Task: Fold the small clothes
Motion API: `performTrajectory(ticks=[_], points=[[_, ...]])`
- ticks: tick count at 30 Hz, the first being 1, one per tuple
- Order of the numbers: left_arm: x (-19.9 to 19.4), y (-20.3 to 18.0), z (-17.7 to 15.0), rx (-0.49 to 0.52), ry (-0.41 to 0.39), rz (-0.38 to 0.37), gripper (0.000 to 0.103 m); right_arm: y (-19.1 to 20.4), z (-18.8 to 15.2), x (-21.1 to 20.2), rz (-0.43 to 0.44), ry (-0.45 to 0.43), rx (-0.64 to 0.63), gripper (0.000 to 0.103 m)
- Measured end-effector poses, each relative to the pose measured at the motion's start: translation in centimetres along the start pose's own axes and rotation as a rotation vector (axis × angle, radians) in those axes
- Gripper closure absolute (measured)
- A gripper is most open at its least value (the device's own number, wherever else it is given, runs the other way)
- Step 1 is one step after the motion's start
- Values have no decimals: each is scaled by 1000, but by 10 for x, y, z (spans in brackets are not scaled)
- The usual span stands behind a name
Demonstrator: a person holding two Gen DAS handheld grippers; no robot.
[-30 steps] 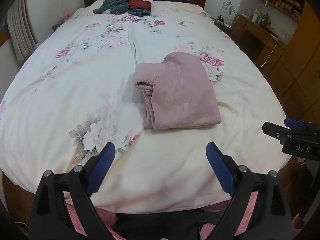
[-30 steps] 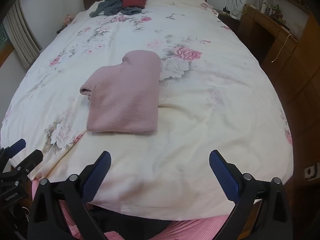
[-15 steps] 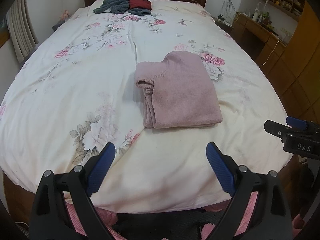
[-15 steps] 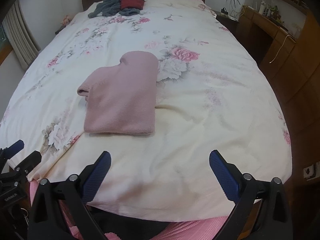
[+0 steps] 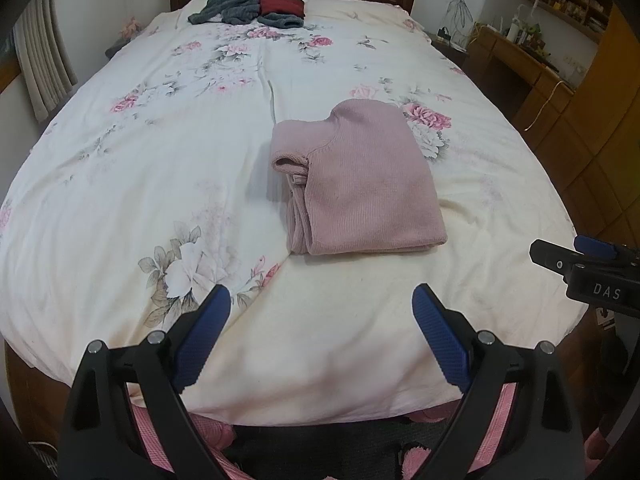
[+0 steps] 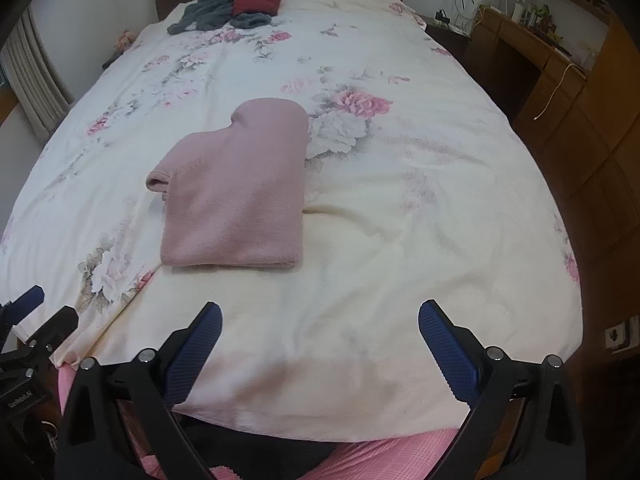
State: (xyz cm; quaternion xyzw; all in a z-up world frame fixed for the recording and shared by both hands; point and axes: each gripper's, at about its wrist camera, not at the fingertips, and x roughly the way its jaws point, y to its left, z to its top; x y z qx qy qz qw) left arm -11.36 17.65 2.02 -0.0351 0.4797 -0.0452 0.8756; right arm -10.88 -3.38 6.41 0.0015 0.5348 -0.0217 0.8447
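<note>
A pink knitted sweater [image 5: 360,184] [image 6: 240,192] lies folded into a neat rectangle on the flowered bedspread [image 5: 160,168] [image 6: 420,200], near the foot of the bed. My left gripper [image 5: 320,332] hovers open over the bed's near edge, short of the sweater, with nothing between its blue pads. My right gripper [image 6: 320,340] is also open and empty, back from the sweater and to its right. Each gripper shows at the edge of the other's view.
A heap of grey and red clothes [image 5: 256,8] [image 6: 232,6] sits at the headboard end. A wooden desk and cabinets [image 5: 560,80] [image 6: 560,80] stand along the right side. Curtains [image 5: 40,60] hang at the left. Pink-checked cloth shows below the grippers.
Both views have shifted only slightly; the sweater sits a little lower and closer in the right wrist view. Both grippers stay open and nothing was grasped.
</note>
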Motion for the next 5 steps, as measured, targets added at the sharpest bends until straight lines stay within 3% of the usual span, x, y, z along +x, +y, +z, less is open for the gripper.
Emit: performTrajectory(ticks=[5], points=[[0, 0, 0, 2, 0, 0, 12, -2, 0, 1, -2, 3, 2, 4]])
